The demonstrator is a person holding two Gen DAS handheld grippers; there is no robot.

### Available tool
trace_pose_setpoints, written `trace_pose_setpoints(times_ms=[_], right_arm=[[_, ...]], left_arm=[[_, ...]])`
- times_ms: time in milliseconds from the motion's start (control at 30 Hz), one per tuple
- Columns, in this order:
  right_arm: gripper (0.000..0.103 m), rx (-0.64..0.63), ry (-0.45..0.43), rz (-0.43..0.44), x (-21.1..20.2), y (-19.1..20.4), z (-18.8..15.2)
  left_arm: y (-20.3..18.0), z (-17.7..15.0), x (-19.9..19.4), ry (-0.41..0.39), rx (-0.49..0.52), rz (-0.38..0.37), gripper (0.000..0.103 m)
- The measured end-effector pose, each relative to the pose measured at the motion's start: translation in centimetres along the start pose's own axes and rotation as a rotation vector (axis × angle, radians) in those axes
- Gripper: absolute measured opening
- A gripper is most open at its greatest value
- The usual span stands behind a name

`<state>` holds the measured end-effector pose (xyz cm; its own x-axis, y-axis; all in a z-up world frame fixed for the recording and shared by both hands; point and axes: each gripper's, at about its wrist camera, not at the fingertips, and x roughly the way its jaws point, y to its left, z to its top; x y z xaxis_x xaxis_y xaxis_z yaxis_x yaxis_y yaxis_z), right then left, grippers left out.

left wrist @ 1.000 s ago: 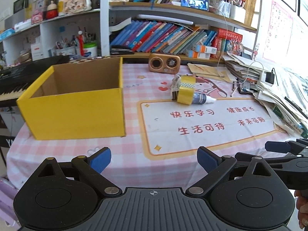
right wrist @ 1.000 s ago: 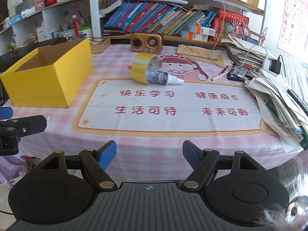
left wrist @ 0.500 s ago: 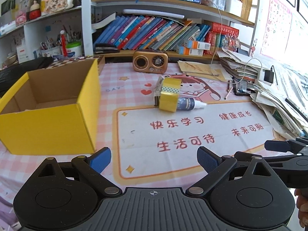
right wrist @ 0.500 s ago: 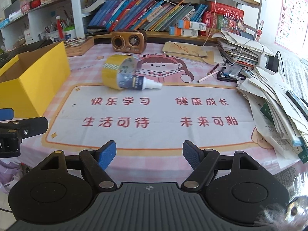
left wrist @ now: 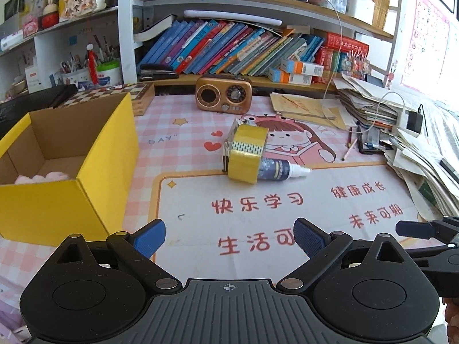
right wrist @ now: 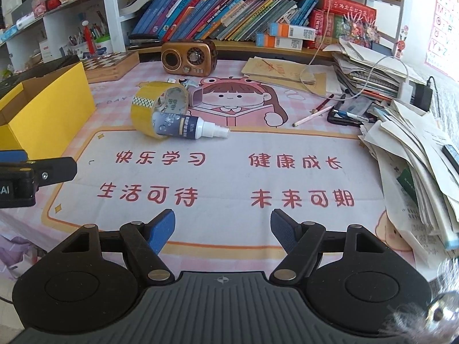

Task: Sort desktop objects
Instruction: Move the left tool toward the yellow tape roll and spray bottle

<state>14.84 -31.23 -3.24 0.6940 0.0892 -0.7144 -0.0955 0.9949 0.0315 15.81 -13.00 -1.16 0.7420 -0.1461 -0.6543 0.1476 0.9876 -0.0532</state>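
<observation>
Tape roll and spray bottle lie touching, ahead of the wide-open, empty left gripper; yellow box, ahead-left, holds something pink. Right gripper, spread and empty, faces both ahead-left; sorting looks barely begun.

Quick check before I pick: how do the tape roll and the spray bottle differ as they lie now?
The yellow tape roll is a wide hollow ring standing on its edge; the spray bottle is a slim cylinder lying on its side. The roll is yellow; the bottle has a dark blue label and a white nozzle pointing right. The bottle's base end sits inside the roll's hole. Both rest on the desk mat, right of the yellow box, untouched by either gripper.
</observation>
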Motion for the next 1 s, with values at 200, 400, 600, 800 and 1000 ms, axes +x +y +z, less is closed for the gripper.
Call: trace_pose_setpoints(times_ms=[200,400,600,800,1000], right_arm=[[0.07,-0.02,0.004,0.045,1.3,-0.9,1.1],[0.07,-0.055,0.005,0.09,2.8,-1.5,2.5],[0.069,-0.114,-0.007,0.134,4.4,-2.1,4.0],[0.064,-0.203,-0.015,0.166,6.5,-2.6,5.7],[0.062,-0.291,-0.033,0.2,7.9,-2.7,7.4]], left_arm=[[-0.9,1.2,1.3,-0.001,0.0,0.005,0.098],[-1.4,3.1,2.9,-0.021,0.002,0.016,0.098],[-2.1,5.1,5.0,-0.027,0.021,0.017,0.098],[-2.6,6.4,7.7,-0.012,0.019,0.022,0.097],[-3.7,7.5,9.8,-0.024,0.069,0.017,0.097]])
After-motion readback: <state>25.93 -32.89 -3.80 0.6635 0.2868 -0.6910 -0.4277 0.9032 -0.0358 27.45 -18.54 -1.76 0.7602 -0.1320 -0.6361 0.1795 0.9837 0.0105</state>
